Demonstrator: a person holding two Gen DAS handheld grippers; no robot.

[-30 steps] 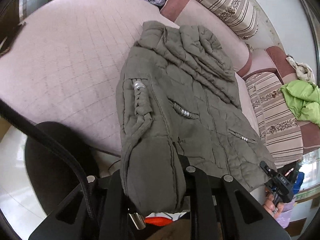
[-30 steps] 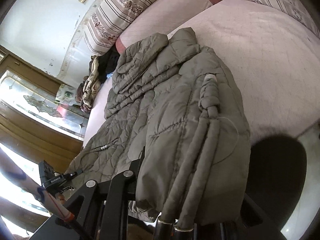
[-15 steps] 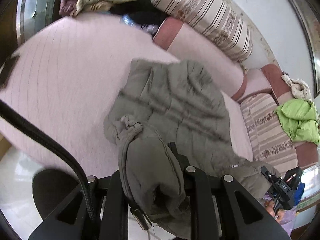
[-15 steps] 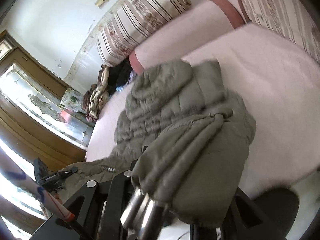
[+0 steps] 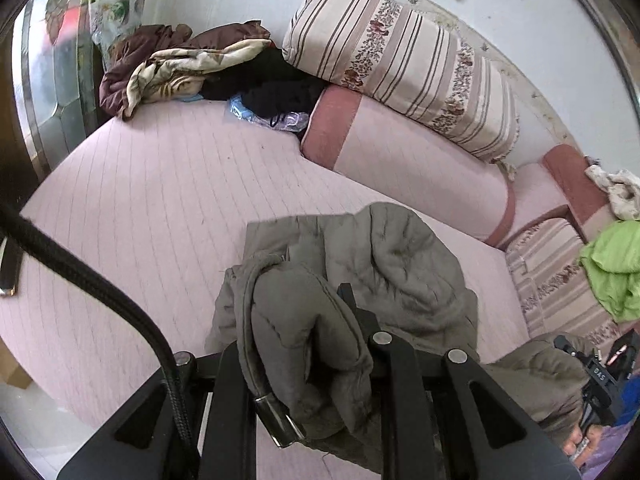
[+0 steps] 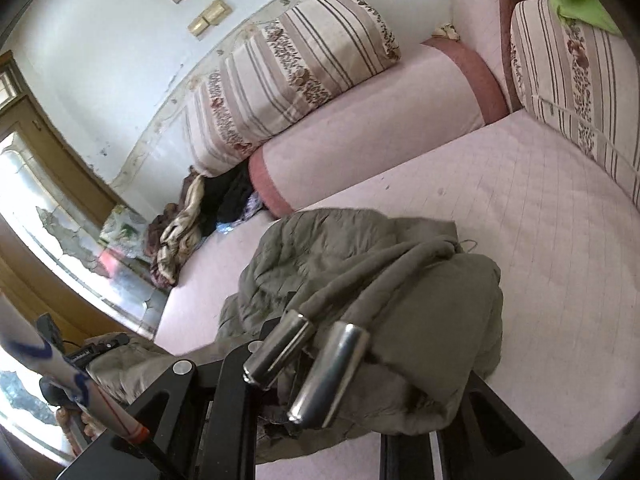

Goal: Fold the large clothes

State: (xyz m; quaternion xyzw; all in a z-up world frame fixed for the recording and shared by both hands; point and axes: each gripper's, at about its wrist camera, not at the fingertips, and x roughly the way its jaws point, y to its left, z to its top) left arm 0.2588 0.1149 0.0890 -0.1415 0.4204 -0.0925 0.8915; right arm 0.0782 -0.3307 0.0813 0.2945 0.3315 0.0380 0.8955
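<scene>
Olive-green quilted jacket (image 5: pixel 384 280) now sits bunched on the pink quilted mattress (image 5: pixel 160 184), its hem end lifted and carried toward the collar; a second ago it lay spread flat and long across the same surface. Half a second ago the fold was mid-swing and blurred, and now the padded mass has settled into a rounded heap nearer the bolsters.

Left gripper (image 5: pixel 320 360) is clamped on a thick wad of the jacket's hem, the cloth bulging up between its black fingers and a metal cord tip (image 5: pixel 276 420) hanging at the base. Right gripper (image 6: pixel 344 384) likewise pinches a fold of the jacket (image 6: pixel 420 288), with two drawcords (image 6: pixel 384 272) draped over it and their two shiny metal ends (image 6: pixel 320 368) dangling close to the lens; earlier those cords lay stretched along the fabric.

Striped floral bolster (image 5: pixel 400 68) rests on a pink-and-rose cushion (image 5: pixel 400 152) behind. A heap of brown and cream bedding (image 5: pixel 172 68) lies in the far corner, and a lime-green garment (image 5: pixel 612 264) sits on the striped cushion at the right.
</scene>
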